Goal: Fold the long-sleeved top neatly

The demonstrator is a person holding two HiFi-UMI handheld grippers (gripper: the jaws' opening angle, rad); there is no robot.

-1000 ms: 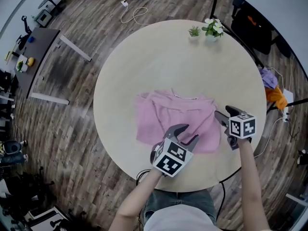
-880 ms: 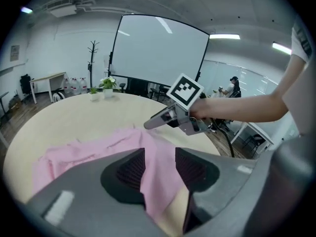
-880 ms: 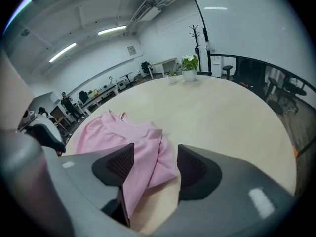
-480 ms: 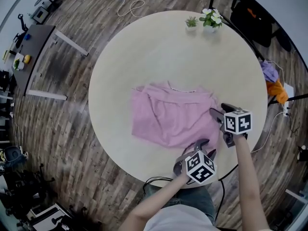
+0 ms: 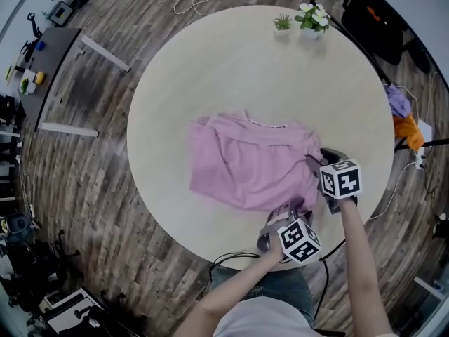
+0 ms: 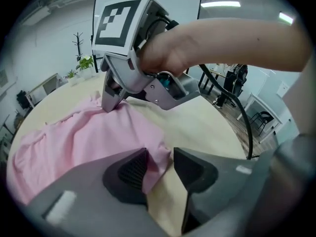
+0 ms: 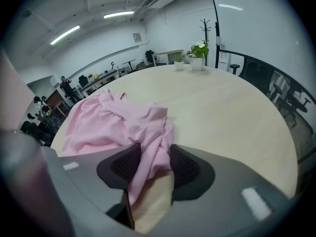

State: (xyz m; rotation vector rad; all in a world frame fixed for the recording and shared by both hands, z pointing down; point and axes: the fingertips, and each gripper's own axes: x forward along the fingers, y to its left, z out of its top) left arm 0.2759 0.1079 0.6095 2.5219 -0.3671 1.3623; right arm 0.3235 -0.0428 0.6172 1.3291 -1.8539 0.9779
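One pink top (image 5: 245, 163), lying toward the near right edge of the round table (image 5: 210, 55). It looks soft, light and limp and will likely sag and bunch, so take it at hem corners. Your right gripper (image 7: 154, 164) has just been closing and now pinches bunched side cloth. Your left gripper (image 6: 160, 164) straddles the near hem corner, unclamped. Two grippers; two potted plants (image 5: 310, 21) at the far edge.
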